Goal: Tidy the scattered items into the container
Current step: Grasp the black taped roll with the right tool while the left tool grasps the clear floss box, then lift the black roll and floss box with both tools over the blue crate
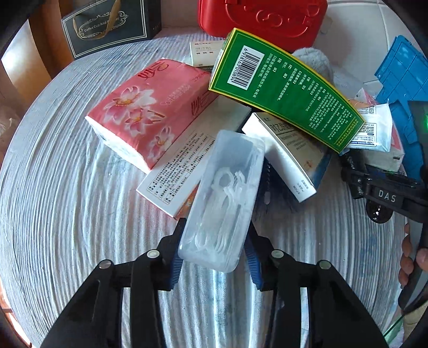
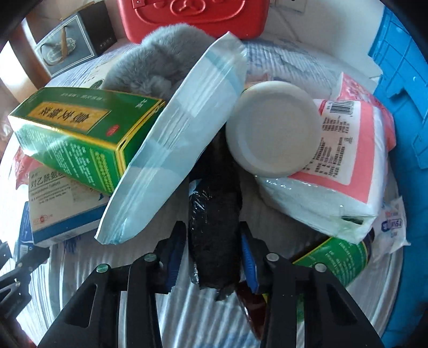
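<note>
In the left wrist view my left gripper (image 1: 216,224) is shut on a clear plastic box of floss picks (image 1: 222,203); its blue pads press the box's near end on both sides. The box's far end leans on a flat white carton (image 1: 176,166). In the right wrist view my right gripper (image 2: 211,226) is shut on a black item in clear wrapping (image 2: 214,227), which lies under a zip bag (image 2: 182,133) and a white round lid (image 2: 272,128). The blue crate (image 1: 401,80) (image 2: 401,107) stands at the right edge.
The pile on the striped cloth holds a pink tissue pack (image 1: 144,107), a green box (image 1: 283,88) (image 2: 72,133), a medicine box (image 1: 283,158), a grey fluffy item (image 2: 165,64), another tissue pack (image 2: 342,166) and a green can (image 2: 334,257). Behind it stand a red case (image 1: 262,18) and a black gift bag (image 1: 107,29).
</note>
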### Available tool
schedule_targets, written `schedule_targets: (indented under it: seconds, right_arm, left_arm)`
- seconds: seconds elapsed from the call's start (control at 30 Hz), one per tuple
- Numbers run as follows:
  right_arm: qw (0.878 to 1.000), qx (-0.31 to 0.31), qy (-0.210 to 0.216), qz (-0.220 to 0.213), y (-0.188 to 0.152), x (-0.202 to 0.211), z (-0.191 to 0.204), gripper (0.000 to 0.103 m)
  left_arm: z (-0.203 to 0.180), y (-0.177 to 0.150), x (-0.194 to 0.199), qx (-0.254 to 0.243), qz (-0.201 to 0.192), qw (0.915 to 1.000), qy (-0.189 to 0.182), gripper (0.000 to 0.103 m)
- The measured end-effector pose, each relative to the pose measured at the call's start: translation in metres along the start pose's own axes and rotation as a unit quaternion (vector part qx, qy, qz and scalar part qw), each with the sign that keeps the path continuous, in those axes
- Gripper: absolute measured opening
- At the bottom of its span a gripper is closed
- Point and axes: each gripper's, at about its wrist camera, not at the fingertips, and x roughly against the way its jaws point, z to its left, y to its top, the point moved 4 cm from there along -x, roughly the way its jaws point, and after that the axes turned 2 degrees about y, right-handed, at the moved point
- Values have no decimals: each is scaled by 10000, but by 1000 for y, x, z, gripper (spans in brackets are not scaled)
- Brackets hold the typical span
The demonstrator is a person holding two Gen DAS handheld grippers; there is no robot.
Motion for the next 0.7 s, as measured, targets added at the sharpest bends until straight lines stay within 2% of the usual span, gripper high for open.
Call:
schedule_targets:
  seconds: [0.1, 0.3, 0.33, 0.5, 0.6, 0.7]
  right_arm:
    - [9997, 4, 162, 192, -15, 6, 4, 36]
    - [9964, 29, 539, 650, -58, 17, 5, 37]
    - [9967, 15, 544, 606, -59, 17, 4, 41]
    - [9988, -32, 437, 224, -37, 14, 4, 42]
    - [9996, 185, 148, 143, -31, 7, 10, 39]
    - [9994, 124, 234, 214, -40, 6, 9, 36]
  left_arm:
    - [-8, -2, 4, 18, -7, 10000, -73, 33]
    - [-18, -11, 2, 23, 73, 9999, -70, 32]
    - [-17, -11, 1, 31, 59, 10000, -39, 32]
    - [-18, -5, -2, 126, 5, 9999, 87, 32]
    - [-19, -6, -1, 93, -68, 9998, 149, 32]
    - [-22, -15, 11, 44, -173, 9997, 171, 32]
